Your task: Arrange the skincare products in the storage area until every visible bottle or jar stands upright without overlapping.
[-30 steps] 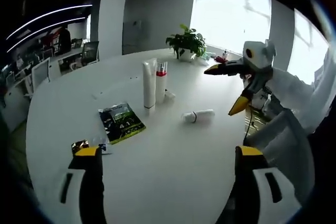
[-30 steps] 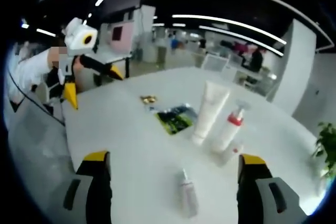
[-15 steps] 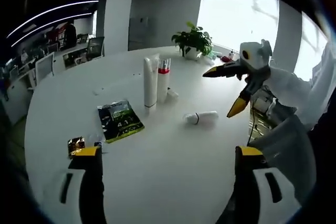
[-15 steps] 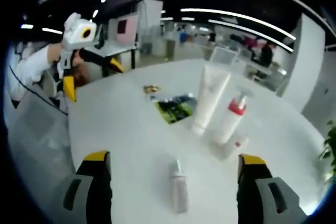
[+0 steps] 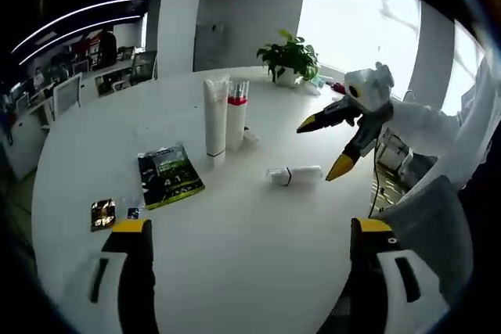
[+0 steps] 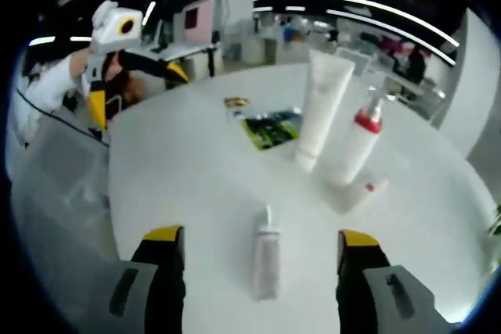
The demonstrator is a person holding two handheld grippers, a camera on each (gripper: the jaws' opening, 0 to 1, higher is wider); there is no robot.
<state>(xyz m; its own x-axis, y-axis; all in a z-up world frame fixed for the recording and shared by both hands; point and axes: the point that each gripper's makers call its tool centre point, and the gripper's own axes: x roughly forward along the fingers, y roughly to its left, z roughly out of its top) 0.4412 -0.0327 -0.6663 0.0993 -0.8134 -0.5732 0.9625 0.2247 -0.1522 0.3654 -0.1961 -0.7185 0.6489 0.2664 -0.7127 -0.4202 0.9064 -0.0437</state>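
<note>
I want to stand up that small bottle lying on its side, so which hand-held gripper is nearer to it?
Right. The right hand-held gripper has the lying bottle between its open jaws. The left hand-held gripper hangs back near the table edge, the bottle farther ahead.

White hand-held grippers with black, yellow-tipped jaws, and white sleeves.

In the left gripper view, the left hand-held gripper (image 5: 249, 236) has two black jaws capped in yellow, each mounted on a white block with a dark slot. The right hand-held gripper (image 5: 333, 146) has a white body and black jaws ending in yellow points, carried by an arm in a white sleeve (image 5: 427, 127). In the right gripper view, the right hand-held gripper's own jaws are likewise black with yellow caps on grey-white slotted blocks, and another white sleeve (image 6: 43, 91) has a thin dark cable (image 6: 48, 119) running beside it.
</note>
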